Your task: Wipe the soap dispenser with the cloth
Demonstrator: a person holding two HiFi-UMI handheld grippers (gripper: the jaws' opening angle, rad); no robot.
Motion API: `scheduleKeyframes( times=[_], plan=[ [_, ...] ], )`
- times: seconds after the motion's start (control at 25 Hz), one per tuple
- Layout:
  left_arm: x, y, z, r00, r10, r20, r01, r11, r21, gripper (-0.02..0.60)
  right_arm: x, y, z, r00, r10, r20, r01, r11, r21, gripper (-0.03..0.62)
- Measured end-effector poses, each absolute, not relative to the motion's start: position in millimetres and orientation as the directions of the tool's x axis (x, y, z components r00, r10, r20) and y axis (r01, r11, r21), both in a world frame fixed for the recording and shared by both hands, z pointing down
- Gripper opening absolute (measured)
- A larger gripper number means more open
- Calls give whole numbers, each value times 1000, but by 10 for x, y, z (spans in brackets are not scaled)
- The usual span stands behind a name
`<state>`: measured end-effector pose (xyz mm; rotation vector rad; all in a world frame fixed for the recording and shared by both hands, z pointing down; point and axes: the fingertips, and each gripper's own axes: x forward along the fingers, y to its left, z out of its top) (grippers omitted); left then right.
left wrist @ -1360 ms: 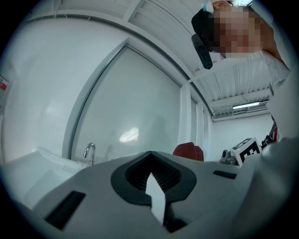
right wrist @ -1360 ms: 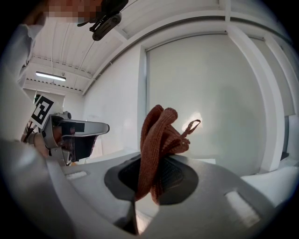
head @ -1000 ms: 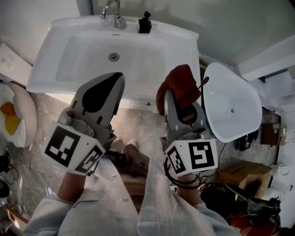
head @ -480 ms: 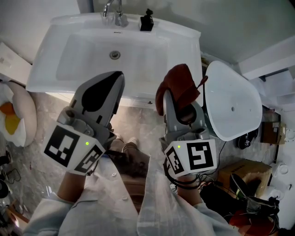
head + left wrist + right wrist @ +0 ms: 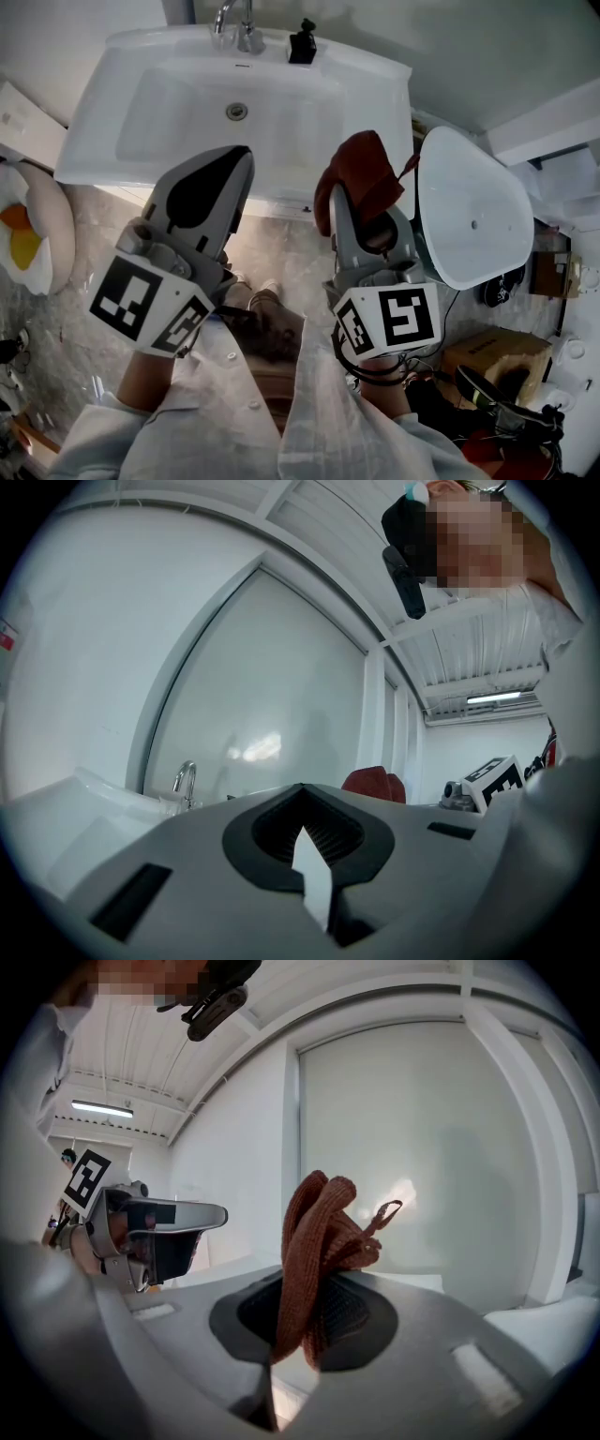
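My right gripper (image 5: 314, 1321) is clamped on the rust-brown cloth (image 5: 321, 1232); my left gripper (image 5: 307, 836) is closed on nothing. Only the head view shows the black soap dispenser (image 5: 302, 43), on the sink's (image 5: 169, 103) back rim.

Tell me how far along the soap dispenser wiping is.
Done: the cloth is clamped in the right hand-held gripper. In hand: both hover short of the sink; the left hand-held gripper is shut, empty. Left: all the wiping; the soap dispenser stands untouched on the sink's back rim.
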<state>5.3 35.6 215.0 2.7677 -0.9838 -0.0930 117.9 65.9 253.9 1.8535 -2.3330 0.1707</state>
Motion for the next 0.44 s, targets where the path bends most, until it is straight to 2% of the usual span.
scheduleKeyframes(
  times=[0.44],
  plan=[
    [0,315,2181,757,-653,19,-641,-736,217,-3,1205,644,2553,-230,-954,194,-972,234,0,55]
  ],
)
